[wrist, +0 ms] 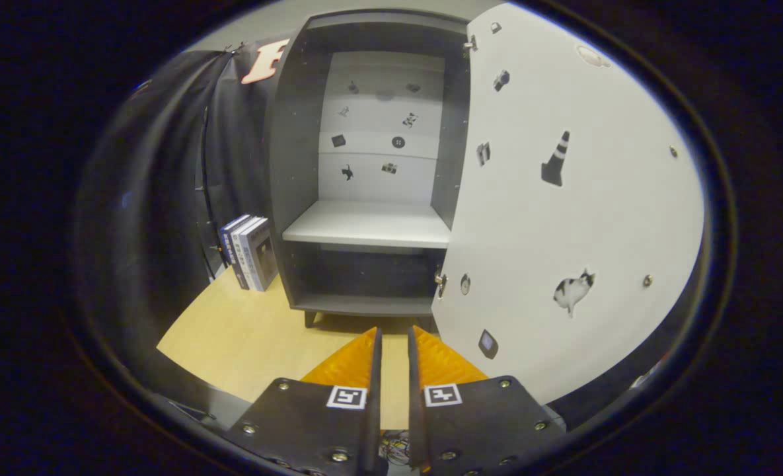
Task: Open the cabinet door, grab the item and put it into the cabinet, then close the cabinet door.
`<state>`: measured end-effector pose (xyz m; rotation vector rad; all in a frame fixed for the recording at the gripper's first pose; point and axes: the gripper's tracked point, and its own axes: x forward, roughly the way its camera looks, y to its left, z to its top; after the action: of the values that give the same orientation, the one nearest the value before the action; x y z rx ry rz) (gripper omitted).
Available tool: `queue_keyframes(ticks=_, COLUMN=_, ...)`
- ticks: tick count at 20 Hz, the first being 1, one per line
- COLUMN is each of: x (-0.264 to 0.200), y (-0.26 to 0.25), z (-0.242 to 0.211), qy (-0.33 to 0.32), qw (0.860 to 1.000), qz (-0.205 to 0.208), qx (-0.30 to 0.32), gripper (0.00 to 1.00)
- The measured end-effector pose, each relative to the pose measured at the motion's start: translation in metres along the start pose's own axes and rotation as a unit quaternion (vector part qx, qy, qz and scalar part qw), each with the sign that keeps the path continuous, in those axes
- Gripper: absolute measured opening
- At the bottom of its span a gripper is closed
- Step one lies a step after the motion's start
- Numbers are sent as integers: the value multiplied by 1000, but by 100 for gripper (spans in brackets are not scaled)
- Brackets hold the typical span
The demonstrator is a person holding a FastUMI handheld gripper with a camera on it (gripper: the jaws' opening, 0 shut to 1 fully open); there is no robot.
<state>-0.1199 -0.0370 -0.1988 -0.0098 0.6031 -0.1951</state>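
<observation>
Cabinet (pixel 365 165) open, door (pixel 563 218) swung right.
Tool (pixel 394 344) empty, fingers nearly together with a narrow gap, low over the table (pixel 246 337); books (pixel 251 251) stand beyond, left of cabinet.

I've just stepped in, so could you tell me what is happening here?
The cabinet door is swung open, showing a bare shelf. The hand-held gripper holds nothing, its fingers nearly closed with a narrow gap, aimed at the cabinet. The books stand on the table left of the cabinet, untouched.
</observation>
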Motion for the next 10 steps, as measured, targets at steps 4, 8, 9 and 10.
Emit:
queue_keyframes(ticks=4, x=25, y=11, z=-38, qy=51, qw=998, qz=23, qx=-23, gripper=24)
queue_keyframes(ticks=8, x=43, y=24, z=-73, qy=100, qw=993, qz=56, qx=-32, gripper=30)
queue_keyframes(ticks=9, x=47, y=27, z=-84, qy=116, qw=991, qz=62, qx=-36, gripper=38)
queue_keyframes(ticks=10, x=53, y=28, z=-89, qy=120, qw=990, qz=66, qx=-38, gripper=51)
